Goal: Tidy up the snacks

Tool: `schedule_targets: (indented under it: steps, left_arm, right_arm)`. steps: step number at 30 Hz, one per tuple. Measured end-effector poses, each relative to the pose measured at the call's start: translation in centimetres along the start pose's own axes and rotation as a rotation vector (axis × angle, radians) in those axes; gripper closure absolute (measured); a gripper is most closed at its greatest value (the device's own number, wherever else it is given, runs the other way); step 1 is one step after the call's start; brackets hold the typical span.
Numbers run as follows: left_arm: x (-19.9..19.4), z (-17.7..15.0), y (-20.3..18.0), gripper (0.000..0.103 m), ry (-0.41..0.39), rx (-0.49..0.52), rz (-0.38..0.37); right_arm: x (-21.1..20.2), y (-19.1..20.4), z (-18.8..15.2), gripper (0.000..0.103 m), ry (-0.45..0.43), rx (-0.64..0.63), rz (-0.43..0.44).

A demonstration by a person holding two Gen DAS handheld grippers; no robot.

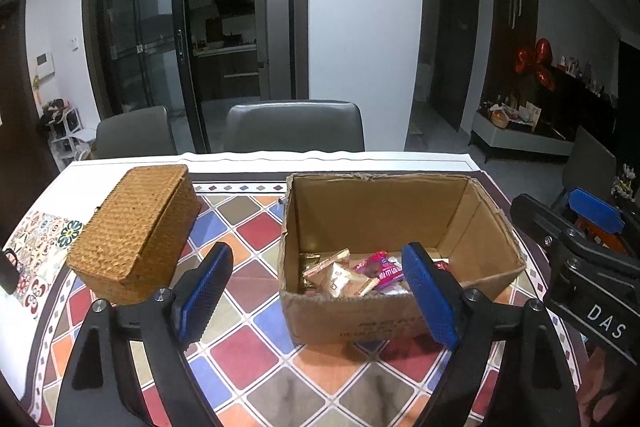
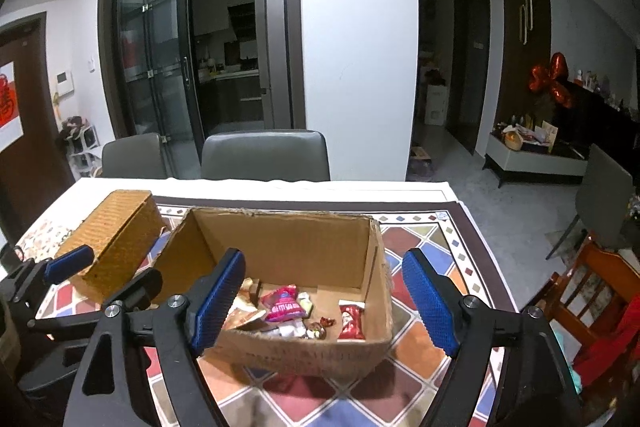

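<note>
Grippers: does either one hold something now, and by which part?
Nothing is held. The left gripper and right gripper are both open, above the box.

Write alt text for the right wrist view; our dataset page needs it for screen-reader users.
Open blue-padded tongs hover empty before an open cardboard box holding wrapped snacks, including a pink packet and a red one. The box sits on a colourful diamond-patterned tablecloth, with a closed wicker box to its left and the other tongs nearby.

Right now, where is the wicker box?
The wicker box sits closed on the patterned tablecloth, left of the open cardboard box in both views, not touching it.
</note>
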State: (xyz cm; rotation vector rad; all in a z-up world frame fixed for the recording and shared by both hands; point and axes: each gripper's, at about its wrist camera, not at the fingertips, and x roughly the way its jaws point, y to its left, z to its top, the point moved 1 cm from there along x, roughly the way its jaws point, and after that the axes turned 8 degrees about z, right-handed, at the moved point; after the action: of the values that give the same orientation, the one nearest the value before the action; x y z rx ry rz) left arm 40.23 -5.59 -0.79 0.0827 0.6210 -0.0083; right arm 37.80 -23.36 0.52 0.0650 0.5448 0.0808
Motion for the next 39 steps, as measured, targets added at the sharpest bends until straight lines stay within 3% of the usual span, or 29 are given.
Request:
schedule_targets:
  steps: [11, 21, 39]
  left_arm:
    - [-4.2, -1.9, 0.5, 0.013, -0.026, 0.002, 0.017]
    - [-6.8, -4.0, 1.1, 0.009, -0.027, -0.003, 0.037]
    - [-11.3, -10.1, 1.6, 0.004, -0.012, -0.019, 0.036]
  right_arm:
    - [-3.7, 0.6, -1.4, 0.021, -0.019, 0.0, -0.003]
    - [-6.6, 0.7, -3.2, 0.013, -0.03, 0.003, -0.026]
    - [-11.7, 0.6, -8.5, 0.011, -0.031, 0.013, -0.052]
